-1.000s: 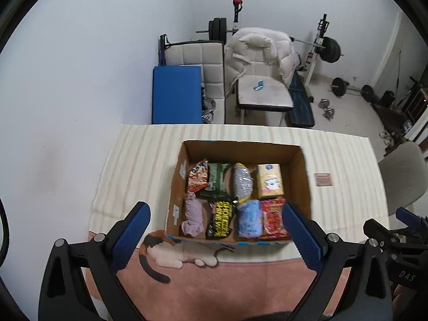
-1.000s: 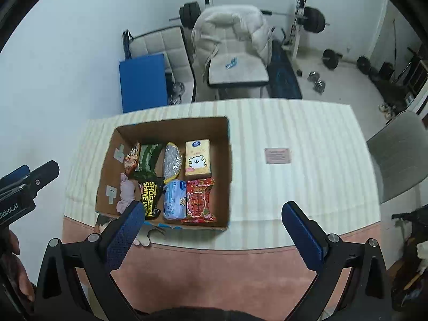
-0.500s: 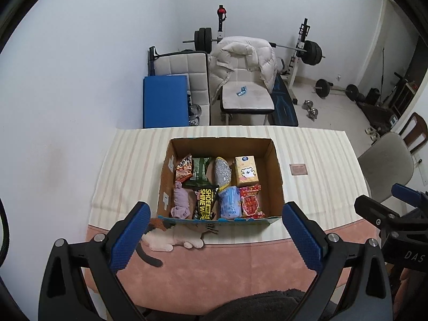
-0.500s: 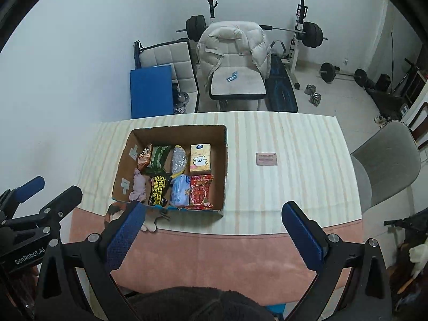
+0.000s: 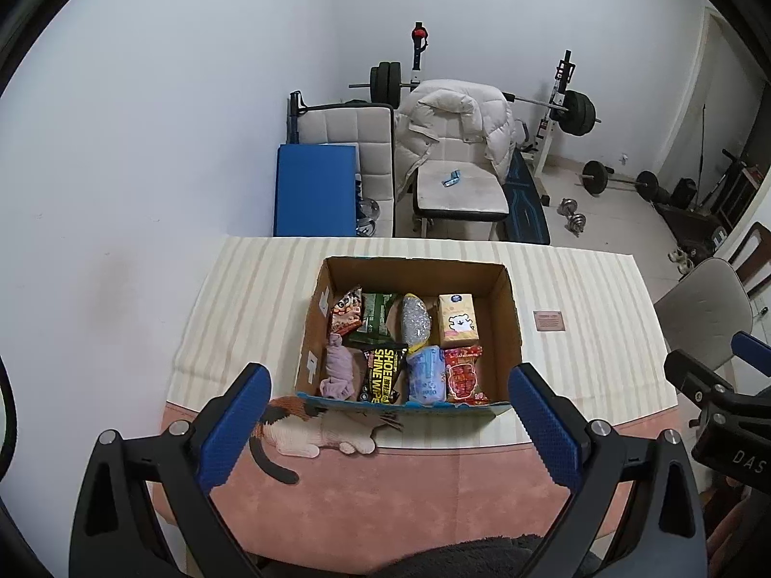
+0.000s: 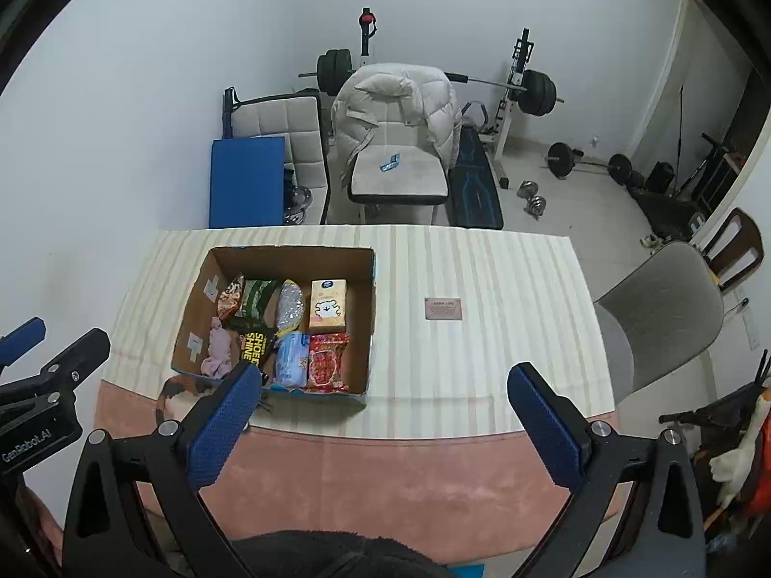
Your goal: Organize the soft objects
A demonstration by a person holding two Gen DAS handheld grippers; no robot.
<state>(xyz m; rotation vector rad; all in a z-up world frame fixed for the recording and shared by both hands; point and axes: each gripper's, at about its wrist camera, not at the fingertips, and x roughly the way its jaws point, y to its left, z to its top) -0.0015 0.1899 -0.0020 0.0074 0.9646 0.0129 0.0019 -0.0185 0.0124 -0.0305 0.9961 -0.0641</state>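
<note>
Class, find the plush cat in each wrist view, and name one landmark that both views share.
Left wrist: plush cat lies lower centre-left, against the cardboard box's near wall.
Right wrist: plush cat lower left, partly hidden by a gripper finger.
Shared landmark: cardboard box.

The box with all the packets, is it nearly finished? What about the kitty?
Mostly done: the cardboard box holds two neat rows of packets. Neither the left gripper nor the right gripper holds anything. Left: the toy cat, lying outside against the box front.
</note>
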